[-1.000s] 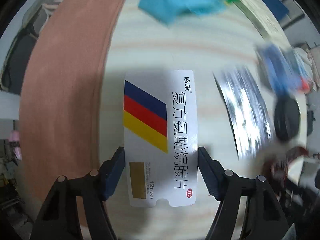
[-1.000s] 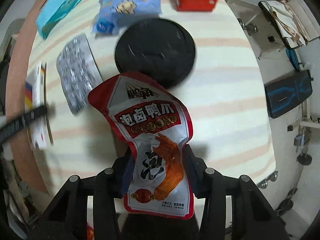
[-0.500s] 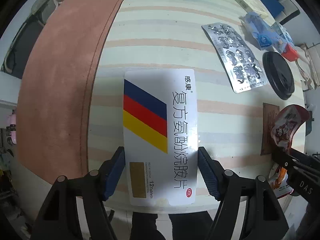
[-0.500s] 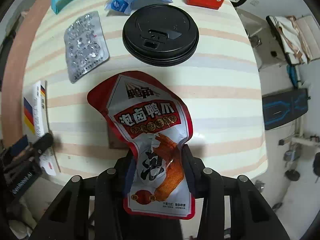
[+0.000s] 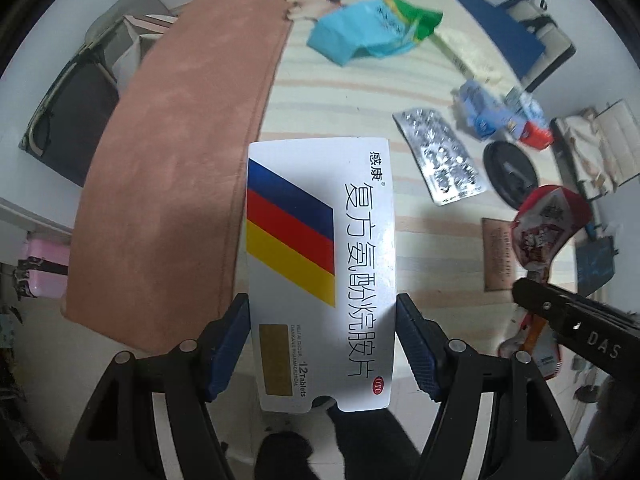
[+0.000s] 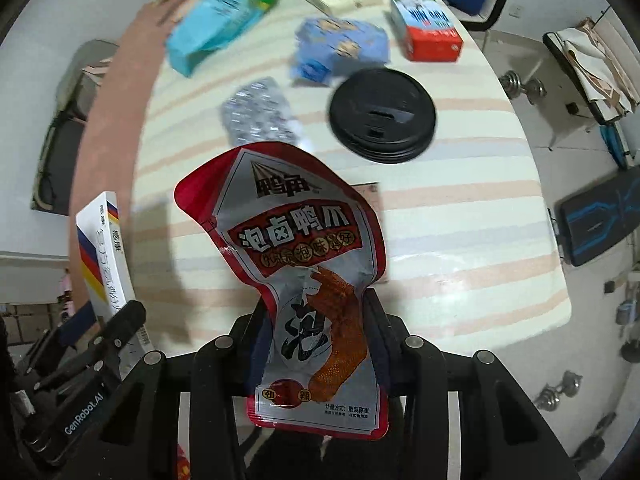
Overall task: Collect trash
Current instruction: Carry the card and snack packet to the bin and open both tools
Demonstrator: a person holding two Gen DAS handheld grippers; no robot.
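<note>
1. Left wrist: left hand-held gripper (image 5: pixel 322 344) clamped on one white tablet box (image 5: pixel 320 264), now lifted farther from the table (image 5: pixel 328 92); ahead-right lie one blister pack (image 5: pixel 438 156) and one black lid (image 5: pixel 510 174).
2. Right wrist: right hand-held gripper (image 6: pixel 320 344) clamped on one red snack pouch (image 6: pixel 296 264), raised higher; lid (image 6: pixel 382 114) ahead.

Brown card (image 6: pixel 366 190) — mostly hidden behind snack pouch (image 6: pixel 304 264).

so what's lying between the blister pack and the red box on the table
In the right wrist view, a crumpled light-blue wrapper lies between the blister pack and the red box.
</note>
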